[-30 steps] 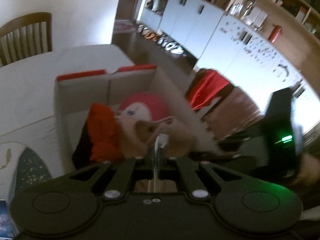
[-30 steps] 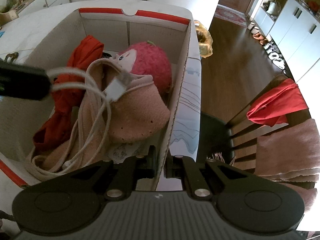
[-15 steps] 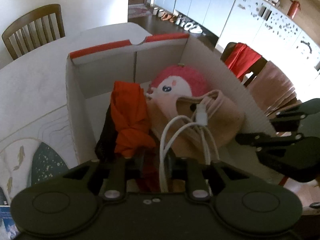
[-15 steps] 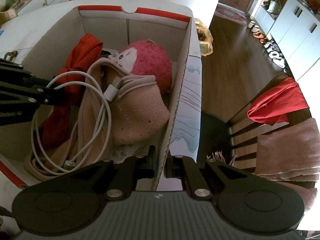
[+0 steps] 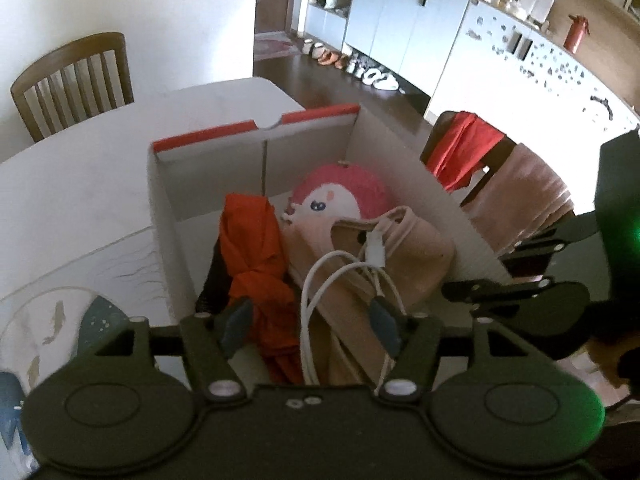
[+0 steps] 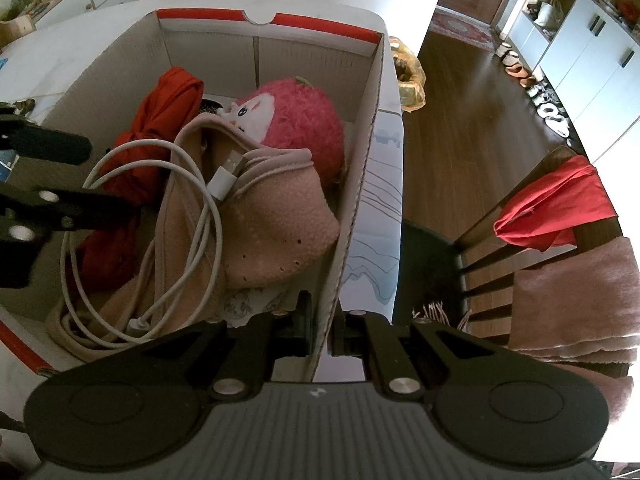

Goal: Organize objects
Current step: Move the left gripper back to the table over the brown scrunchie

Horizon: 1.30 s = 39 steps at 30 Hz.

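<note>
A white cardboard box (image 5: 256,132) with red rims (image 6: 316,20) stands on the table. In it lie a pink plush toy (image 5: 344,196) (image 6: 304,120), a red cloth (image 5: 252,248) (image 6: 164,112), a beige fleece bag (image 5: 416,240) (image 6: 276,216) and a coiled white USB cable (image 5: 320,280) (image 6: 188,208) on top. My left gripper (image 5: 310,328) is open above the box's near end, with the cable lying loose between its fingers. My right gripper (image 6: 320,324) is shut on the box's right wall (image 6: 352,216).
The white table (image 5: 80,184) carries a fish-pattern mat (image 5: 52,328). Wooden chairs stand at the far side (image 5: 72,80) and at the right, draped with red and pink cloths (image 6: 560,208). White cabinets (image 5: 400,32) line the far wall.
My left gripper has opened and let go of the white cable, which now rests on the beige bag in the box. It has pulled back a little. The right gripper has not moved.
</note>
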Motion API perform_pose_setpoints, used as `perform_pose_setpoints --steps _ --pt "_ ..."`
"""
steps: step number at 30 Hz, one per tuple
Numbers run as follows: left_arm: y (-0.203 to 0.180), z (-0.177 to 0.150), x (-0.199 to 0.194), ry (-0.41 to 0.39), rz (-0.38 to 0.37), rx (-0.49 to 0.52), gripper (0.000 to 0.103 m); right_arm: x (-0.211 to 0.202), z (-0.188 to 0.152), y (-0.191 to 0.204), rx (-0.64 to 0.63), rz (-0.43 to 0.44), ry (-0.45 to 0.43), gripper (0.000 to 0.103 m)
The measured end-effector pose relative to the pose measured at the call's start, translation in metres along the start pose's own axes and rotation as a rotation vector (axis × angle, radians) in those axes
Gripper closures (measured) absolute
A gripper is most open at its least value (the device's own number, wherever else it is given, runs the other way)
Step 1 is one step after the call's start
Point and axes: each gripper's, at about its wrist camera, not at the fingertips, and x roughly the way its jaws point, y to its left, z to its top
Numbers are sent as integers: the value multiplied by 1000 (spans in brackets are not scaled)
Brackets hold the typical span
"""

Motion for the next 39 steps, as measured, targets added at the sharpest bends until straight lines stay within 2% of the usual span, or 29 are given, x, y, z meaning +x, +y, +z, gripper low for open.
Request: perform_pose_setpoints --steps 8,16,20,22,26,31,39 --pt "4 -1 -26 -60 13 -40 30 -1 -1 -1 -15 -7 1 96" --pt "19 -7 -48 -98 27 -118 15 -1 0 0 -26 -16 3 96" --pt "34 -14 -57 -113 61 -159 6 0 1 1 -28 -18 4 96" --pt "44 -19 -63 -125 84 -189 2 0 1 1 -31 -19 4 96" --pt "75 -32 -72 -135 142 -263 1 1 2 1 -32 -19 6 96" --pt "121 -48 -80 -125 261 -328 1 0 3 5 -31 -29 12 96" --pt "204 -64 -94 -125 406 -430 1 1 4 6 -19 -40 21 96"
